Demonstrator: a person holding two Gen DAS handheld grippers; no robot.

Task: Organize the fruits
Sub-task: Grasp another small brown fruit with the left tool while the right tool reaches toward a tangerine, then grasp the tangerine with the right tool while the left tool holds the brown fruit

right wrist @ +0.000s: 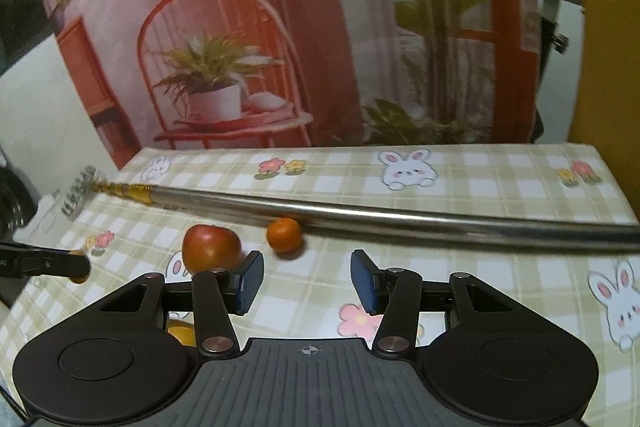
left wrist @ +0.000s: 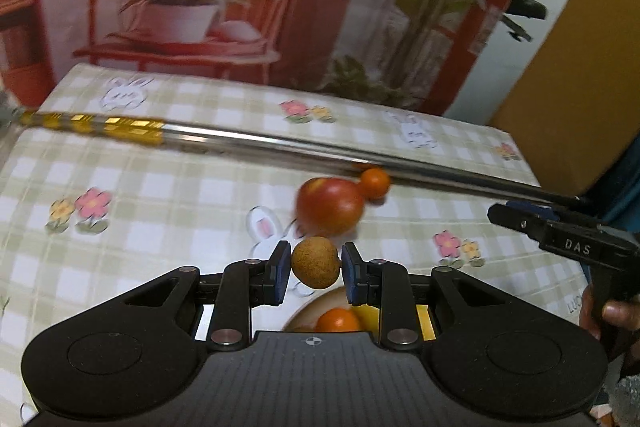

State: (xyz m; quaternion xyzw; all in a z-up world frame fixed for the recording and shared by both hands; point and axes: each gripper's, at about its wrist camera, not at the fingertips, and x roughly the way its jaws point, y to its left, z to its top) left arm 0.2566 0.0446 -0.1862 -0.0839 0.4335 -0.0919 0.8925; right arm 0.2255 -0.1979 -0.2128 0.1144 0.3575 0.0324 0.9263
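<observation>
Brown fruit is clamped in left gripper fingers above bowl; release there is judged next. Right gripper fingers are held apart; apple lies at 10 o'clock.

Tabletop cover: pale green-and-white check, printed white bunnies, pink and yellow flowers.
Left gripper: black body, blue pads; between pads, tan-brown speckled round fruit.
Right gripper: black, blue ribbed pads.
Apple: red with orange-yellow patch.
Small orange: bright orange.
Telescopic rod: silver, gold patterned section near far end.
Bowl: cream, holding orange and yellow fruit.
Backdrop: red chair, green plants, white pot.
</observation>
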